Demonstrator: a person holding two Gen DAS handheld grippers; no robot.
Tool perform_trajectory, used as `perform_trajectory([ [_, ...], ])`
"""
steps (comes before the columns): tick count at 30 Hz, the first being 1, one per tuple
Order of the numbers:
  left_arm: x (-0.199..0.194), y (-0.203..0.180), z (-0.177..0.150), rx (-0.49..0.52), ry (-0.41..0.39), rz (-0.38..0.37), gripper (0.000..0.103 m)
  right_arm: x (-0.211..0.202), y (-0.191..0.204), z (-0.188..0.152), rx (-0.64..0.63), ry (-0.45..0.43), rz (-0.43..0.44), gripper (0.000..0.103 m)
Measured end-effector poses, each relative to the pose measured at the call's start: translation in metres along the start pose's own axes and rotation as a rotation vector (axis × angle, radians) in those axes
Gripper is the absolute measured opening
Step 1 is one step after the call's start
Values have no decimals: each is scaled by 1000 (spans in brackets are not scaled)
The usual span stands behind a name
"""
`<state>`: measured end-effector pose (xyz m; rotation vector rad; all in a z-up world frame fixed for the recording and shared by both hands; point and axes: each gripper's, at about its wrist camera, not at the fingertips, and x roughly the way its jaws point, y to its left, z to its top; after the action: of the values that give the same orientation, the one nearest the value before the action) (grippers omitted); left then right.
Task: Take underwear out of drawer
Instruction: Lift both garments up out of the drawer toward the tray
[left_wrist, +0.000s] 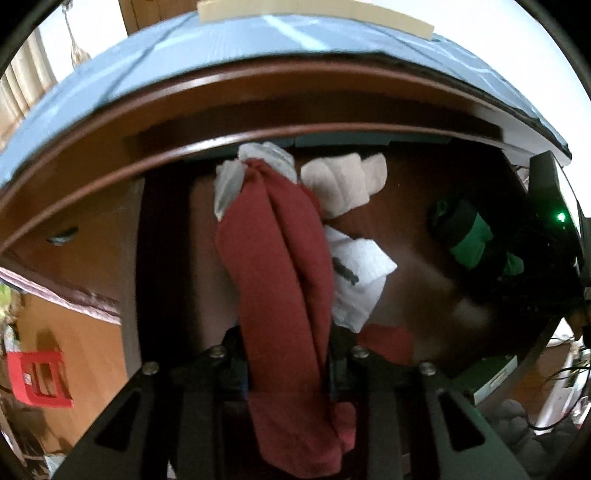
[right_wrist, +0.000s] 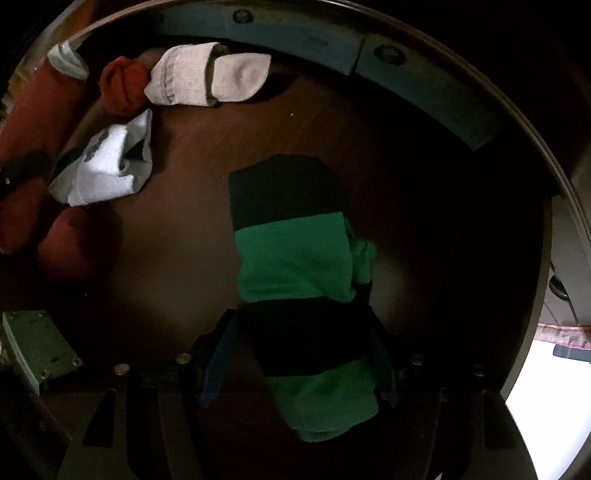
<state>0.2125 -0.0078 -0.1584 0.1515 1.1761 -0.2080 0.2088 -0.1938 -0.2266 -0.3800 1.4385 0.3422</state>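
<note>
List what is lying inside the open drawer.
In the drawer: a beige folded piece, a white piece, a red garment in the left gripper, and a green-and-black garment in the right gripper. Anything beneath them is hidden.

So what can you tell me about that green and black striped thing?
The green-and-black garment looks like soft knit cloth in broad alternating bands, folded into a long bundle. It lies lengthwise on the brown drawer floor, its near end clamped in the right gripper. It lies apart from the pale pieces.
</note>
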Motion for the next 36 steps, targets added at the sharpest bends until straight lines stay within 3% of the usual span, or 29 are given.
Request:
perform_trajectory([
  [5, -10, -6, 2, 32, -51, 58, 27, 1, -5, -1, 35, -3, 67, 45],
  [10, -25, -9, 2, 43, -98, 65, 27, -4, -22, -7, 173, -36, 256, 36],
  [16, -29, 6, -3, -75, -92, -133, 27, -10, -36, -27, 370, -152, 473, 33],
  [21, -31, 6, -10, -112, -107, -183, 27, -16, -57, -46, 558, -273, 642, 32],
  [25, -38, -4, -10, -111, -123, -201, 27, -34, -54, -51, 639, -370, 729, 32],
  [32, -46, -13, -9, -89, -161, -193, 27, -54, -44, -50, 712, -471, 815, 32],
  [36, -57, -19, -9, -79, -200, -186, 27, -79, -32, -49, 692, -553, 770, 32],
])
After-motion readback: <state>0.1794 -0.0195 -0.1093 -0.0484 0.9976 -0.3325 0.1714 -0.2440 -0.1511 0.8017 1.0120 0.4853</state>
